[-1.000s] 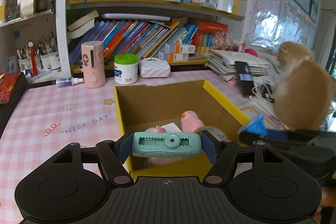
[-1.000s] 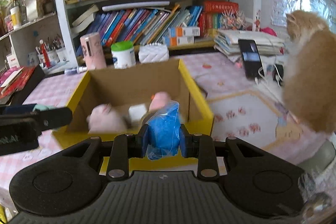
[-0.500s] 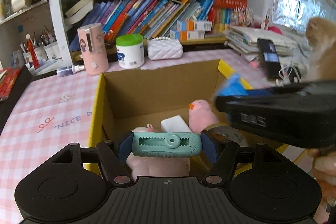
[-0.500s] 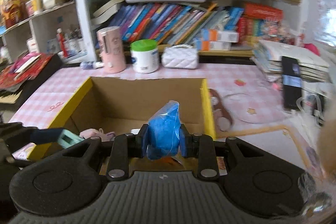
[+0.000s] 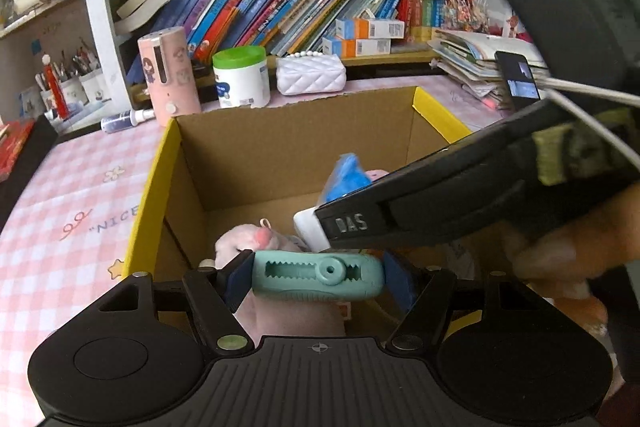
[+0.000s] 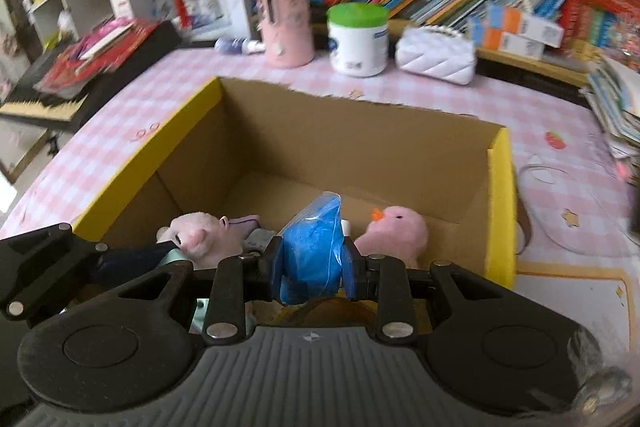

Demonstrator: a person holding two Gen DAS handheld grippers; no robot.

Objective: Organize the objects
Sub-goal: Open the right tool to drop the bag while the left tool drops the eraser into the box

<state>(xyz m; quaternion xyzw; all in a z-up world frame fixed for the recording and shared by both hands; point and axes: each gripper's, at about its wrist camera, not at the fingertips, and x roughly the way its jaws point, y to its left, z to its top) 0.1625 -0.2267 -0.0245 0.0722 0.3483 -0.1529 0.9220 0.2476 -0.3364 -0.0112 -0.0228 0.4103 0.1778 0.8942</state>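
An open cardboard box with yellow rims (image 5: 160, 163) (image 6: 498, 187) stands on the pink checked table. My left gripper (image 5: 318, 277) is shut on a teal toothed clip (image 5: 318, 273), over the box's near edge. My right gripper (image 6: 314, 267) is shut on a blue plastic bag (image 6: 316, 247) and holds it over the box; the bag also shows in the left wrist view (image 5: 346, 179). Inside the box lie a pink plush pig (image 6: 200, 233) (image 5: 248, 239), a pink plush chick (image 6: 396, 229) and a white block (image 5: 306, 227).
Behind the box stand a pink cylinder (image 5: 168, 71), a green-lidded white jar (image 5: 240, 77), a white quilted purse (image 5: 310, 75) and a small bottle (image 5: 120, 117). Bookshelves rise behind. A phone (image 5: 518, 79) and papers lie at the right. A black tray of red books (image 6: 92, 63) sits left.
Both grippers have moved forward over the box. The right gripper with the blue bag has swung left, crossing above the left gripper. The cat has left both views.
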